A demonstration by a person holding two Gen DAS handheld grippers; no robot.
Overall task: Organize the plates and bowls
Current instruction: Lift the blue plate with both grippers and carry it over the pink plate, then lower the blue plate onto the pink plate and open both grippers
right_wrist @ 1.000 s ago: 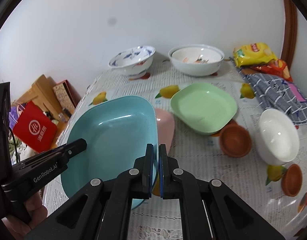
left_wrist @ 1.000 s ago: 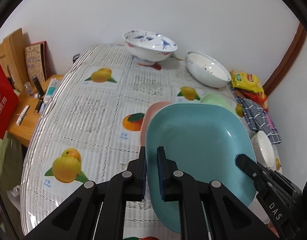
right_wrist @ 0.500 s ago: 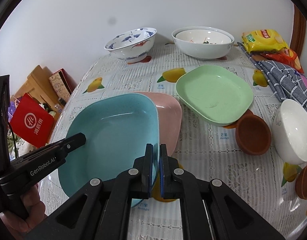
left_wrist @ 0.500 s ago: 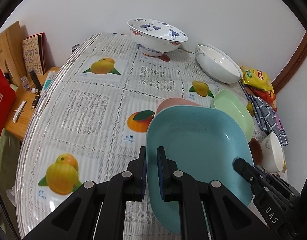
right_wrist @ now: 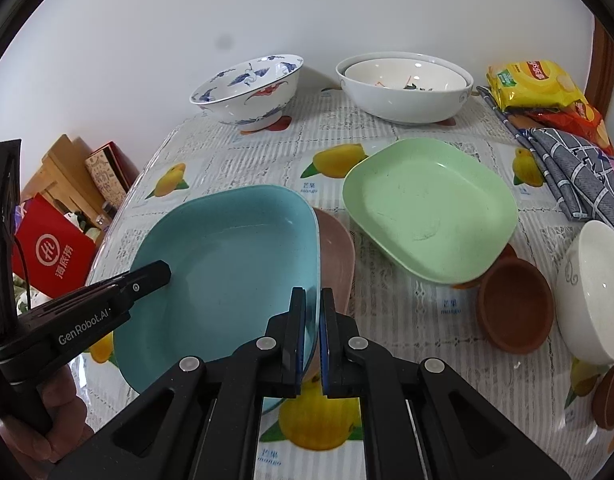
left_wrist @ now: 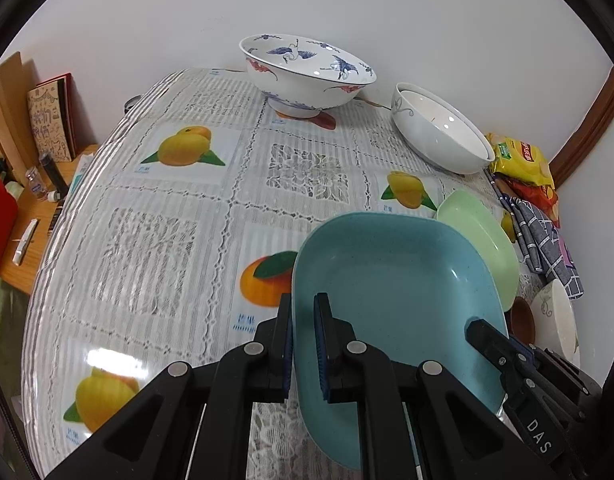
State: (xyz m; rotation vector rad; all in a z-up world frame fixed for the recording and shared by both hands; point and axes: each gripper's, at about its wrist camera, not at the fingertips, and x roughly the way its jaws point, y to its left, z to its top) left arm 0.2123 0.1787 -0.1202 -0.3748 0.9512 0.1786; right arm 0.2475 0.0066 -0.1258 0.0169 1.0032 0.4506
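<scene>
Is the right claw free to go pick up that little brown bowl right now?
Probably not: the right claw is shut on the blue plate's rim. The brown bowl sits uncovered, so the path itself looks free.

Black left claw (left_wrist: 303, 344) with silver screws, blue pads, white "GenRobot.AI" lettering.

Dishes spread across the bench (right_wrist: 407, 364), snack bags at upper right of the frame.

Large plate (right_wrist: 227, 276) at lower left, pinched at opposite rims by left claw (left_wrist: 303, 344) and right claw (right_wrist: 313, 336), partly over a second plate (right_wrist: 339, 256). Third plate (right_wrist: 427, 208) right of centre. Behind, two big bowls: crane bowl (right_wrist: 247, 90) upper centre-left, plain bowl (right_wrist: 403, 88) to its right. Small bowl (right_wrist: 591, 292) and saucer (right_wrist: 515, 308) at right edge.
</scene>
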